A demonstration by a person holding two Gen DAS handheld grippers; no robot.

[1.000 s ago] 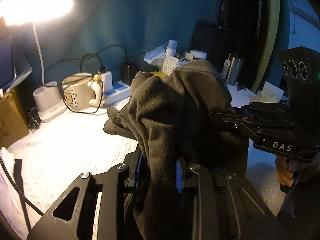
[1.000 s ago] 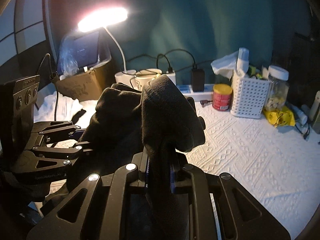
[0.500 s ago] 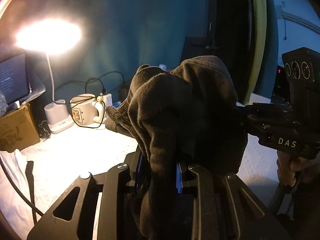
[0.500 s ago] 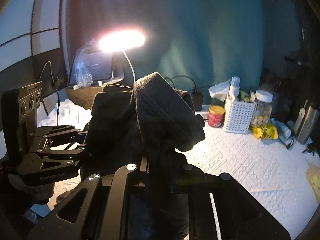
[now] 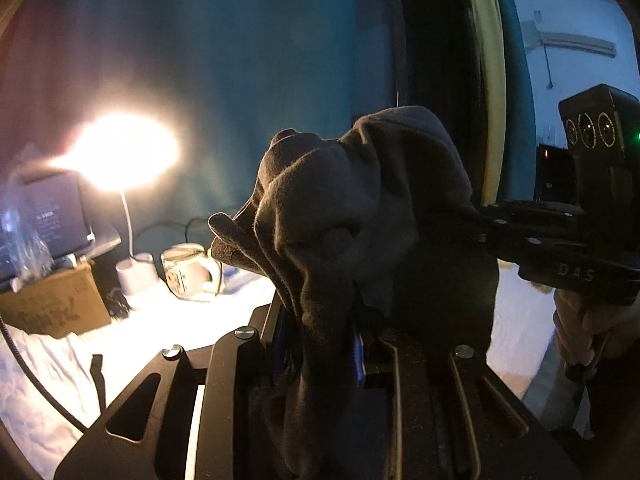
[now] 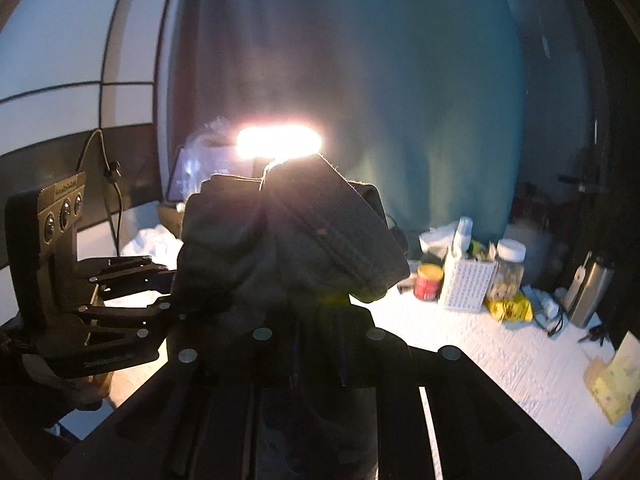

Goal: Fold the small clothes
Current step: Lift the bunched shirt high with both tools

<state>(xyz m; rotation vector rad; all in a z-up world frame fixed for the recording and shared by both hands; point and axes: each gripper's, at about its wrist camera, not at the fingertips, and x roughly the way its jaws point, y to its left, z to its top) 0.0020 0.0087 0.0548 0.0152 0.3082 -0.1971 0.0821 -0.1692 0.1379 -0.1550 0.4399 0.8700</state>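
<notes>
Both grippers have gone up since a second ago: the table has sunk lower in both views and more of the blue curtain (image 5: 240,60) fills the background, while the lamp (image 5: 120,152) now sits lower in the left view. The dark garment (image 5: 360,208) is bunched between the two tools, off the table (image 6: 500,344).

The left gripper (image 5: 320,344) is pressed together on a fold of the cloth, which rises in front of its fingers and hangs down behind them. The right gripper (image 6: 320,344) also pinches the cloth between its fingers; a ribbed cuff of the garment (image 6: 332,232) stands just ahead of it. Each tool appears at the side of the other's view, close by, at the cloth.

I judge the step in hand is lifting the garment to open it out. The next move calls for drawing the two grippers apart so the cloth hangs flat, then lowering it onto the table ahead, without loosening either pinch.
</notes>
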